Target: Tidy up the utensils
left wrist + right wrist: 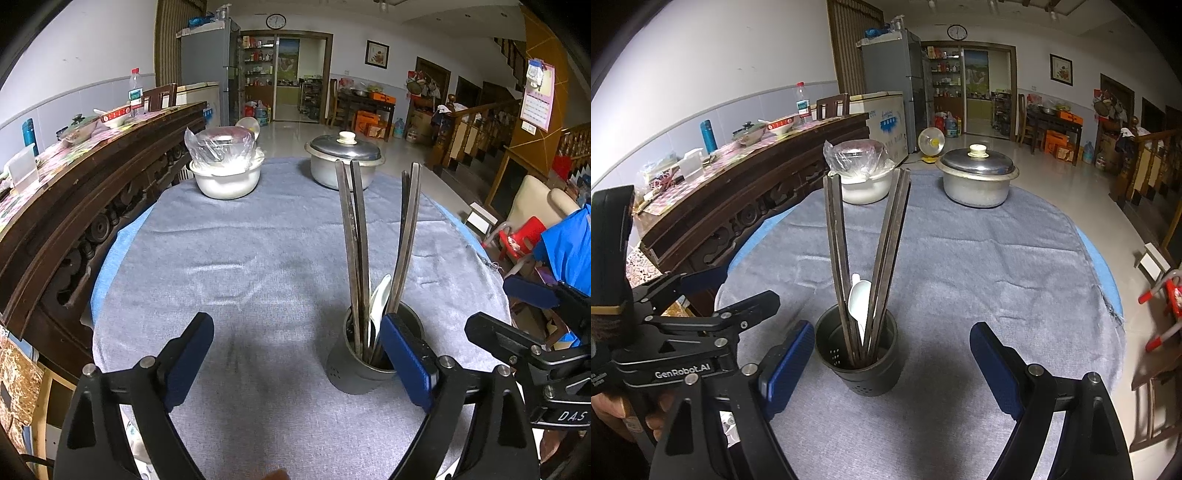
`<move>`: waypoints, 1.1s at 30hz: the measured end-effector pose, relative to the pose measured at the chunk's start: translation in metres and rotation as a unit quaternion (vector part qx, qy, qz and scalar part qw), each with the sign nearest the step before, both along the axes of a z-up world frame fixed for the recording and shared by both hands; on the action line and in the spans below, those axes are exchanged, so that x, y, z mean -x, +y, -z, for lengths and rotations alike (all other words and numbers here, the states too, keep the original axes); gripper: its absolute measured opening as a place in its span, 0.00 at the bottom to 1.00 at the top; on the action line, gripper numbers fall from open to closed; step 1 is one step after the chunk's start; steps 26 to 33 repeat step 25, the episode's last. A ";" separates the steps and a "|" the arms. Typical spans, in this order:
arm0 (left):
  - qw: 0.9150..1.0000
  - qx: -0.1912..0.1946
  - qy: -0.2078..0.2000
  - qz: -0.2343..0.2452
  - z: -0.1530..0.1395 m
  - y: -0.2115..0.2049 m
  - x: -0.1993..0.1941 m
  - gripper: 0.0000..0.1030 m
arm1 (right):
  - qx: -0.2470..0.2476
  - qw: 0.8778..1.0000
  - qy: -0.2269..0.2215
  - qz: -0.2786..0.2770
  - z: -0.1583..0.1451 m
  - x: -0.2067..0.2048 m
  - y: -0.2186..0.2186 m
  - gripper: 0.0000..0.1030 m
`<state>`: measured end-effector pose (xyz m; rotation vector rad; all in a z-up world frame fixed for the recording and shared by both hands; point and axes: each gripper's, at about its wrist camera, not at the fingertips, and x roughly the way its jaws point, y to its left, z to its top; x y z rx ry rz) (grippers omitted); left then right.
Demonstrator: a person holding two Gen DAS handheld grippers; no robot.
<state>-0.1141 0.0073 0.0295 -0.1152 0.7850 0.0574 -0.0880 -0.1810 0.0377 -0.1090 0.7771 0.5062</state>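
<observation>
Chopsticks [849, 266] stand on end in a dark perforated utensil holder [862, 360] near the front of the round table, fanned into two leaning bundles, with a white ceramic spoon [858, 299] tucked between them, bowl upward. The holder sits upright on the grey tablecloth [979, 266].

The left gripper [297, 354] hovers low over the cloth with its blue-padded fingers spread wide and nothing between them; its right-hand finger [404, 360] is just beside the holder's rim, though I cannot tell whether it touches. The right gripper [892, 363] is likewise spread apart and empty, the holder standing in the gap nearer its left finger [786, 363].

At the far side of the table sit a white bowl [866, 186] topped with a plastic-wrapped dish, and a lidded aluminium pot [977, 179], well apart from each other. A carved dark wooden sideboard [738, 206] runs along the left, cluttered with dishes and a water bottle [801, 99].
</observation>
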 end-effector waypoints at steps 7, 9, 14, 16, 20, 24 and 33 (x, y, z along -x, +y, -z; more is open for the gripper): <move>1.000 0.000 -0.001 0.001 0.000 -0.001 0.000 0.89 | 0.002 1.000 0.001 0.003 0.001 -0.001 -0.003 0.86; 1.000 0.001 -0.002 0.001 0.000 -0.001 0.000 0.89 | 0.003 1.000 0.000 0.003 0.002 -0.001 -0.003 0.86; 1.000 -0.001 -0.005 0.004 0.000 -0.003 -0.001 0.89 | 0.005 1.000 0.004 0.006 0.004 -0.002 -0.005 0.86; 1.000 -0.001 -0.007 0.005 -0.001 -0.003 -0.001 0.89 | 0.005 1.000 0.003 0.006 0.004 -0.002 -0.005 0.86; 1.000 -0.004 -0.014 0.010 -0.002 -0.006 0.000 0.93 | 0.004 1.000 0.003 0.007 0.004 -0.002 -0.006 0.86; 0.999 -0.012 -0.026 0.014 -0.006 -0.009 0.002 0.98 | 0.003 1.000 0.005 0.008 0.004 -0.002 -0.006 0.86; 0.999 -0.012 -0.025 0.015 -0.006 -0.010 0.002 0.98 | 0.003 1.000 0.006 0.008 0.004 -0.003 -0.006 0.86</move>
